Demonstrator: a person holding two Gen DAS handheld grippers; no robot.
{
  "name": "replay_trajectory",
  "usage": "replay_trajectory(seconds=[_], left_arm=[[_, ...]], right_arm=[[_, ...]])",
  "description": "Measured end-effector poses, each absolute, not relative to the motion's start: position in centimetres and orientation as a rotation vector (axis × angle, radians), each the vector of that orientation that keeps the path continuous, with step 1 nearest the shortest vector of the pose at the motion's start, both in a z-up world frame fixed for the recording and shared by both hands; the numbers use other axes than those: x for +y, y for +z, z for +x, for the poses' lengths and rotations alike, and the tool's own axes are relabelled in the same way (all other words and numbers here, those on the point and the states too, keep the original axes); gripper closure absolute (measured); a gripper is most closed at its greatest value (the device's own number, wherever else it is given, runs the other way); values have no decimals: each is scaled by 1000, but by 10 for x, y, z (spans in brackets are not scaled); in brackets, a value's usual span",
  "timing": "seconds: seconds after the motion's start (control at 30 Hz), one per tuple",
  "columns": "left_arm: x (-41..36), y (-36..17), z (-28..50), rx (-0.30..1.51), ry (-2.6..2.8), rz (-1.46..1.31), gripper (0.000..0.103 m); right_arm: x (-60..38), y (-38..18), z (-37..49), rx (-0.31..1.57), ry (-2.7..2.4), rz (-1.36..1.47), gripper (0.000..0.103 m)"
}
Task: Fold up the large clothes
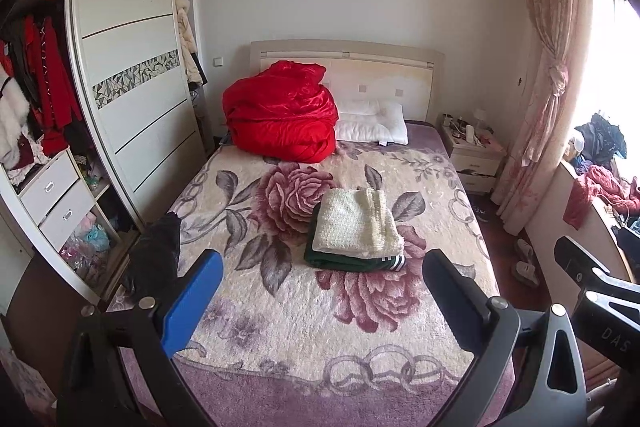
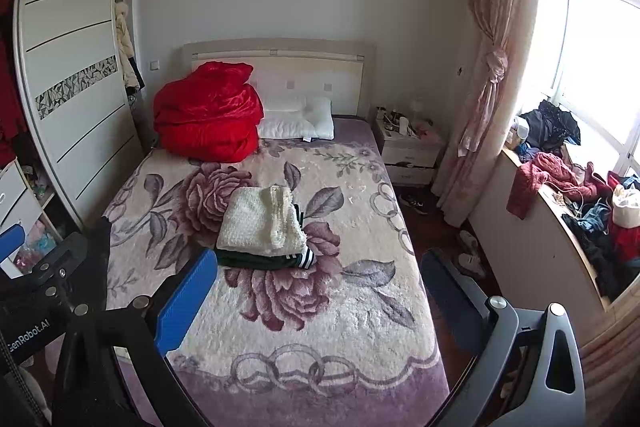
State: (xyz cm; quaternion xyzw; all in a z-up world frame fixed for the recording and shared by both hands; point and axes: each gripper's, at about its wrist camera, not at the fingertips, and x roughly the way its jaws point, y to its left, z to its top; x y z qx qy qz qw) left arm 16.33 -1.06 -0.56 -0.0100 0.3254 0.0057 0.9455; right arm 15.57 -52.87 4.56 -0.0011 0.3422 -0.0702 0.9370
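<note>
A folded cream knit lies on a folded dark green garment with a striped cuff, stacked mid-bed on the floral blanket. My left gripper hovers over the foot of the bed, open, nothing between its fingers. My right gripper hangs beside it, also open and empty. A black cloth sits at the bed's left edge, just outside the left gripper's blue finger; whether it touches that finger I cannot tell.
A bundled red quilt and white pillows lie at the headboard. An open wardrobe stands on the left, a nightstand and tied curtain on the right. Clothes pile on the window ledge. Slippers lie on the floor.
</note>
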Motion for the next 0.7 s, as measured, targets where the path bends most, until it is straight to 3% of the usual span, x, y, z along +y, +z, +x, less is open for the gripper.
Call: replay_trajectory(seconds=[0.7], left_arm=[[-11,-2,161,641,13,-25,1]], right_arm=[[-525,45,155,693,-143,-8,0]])
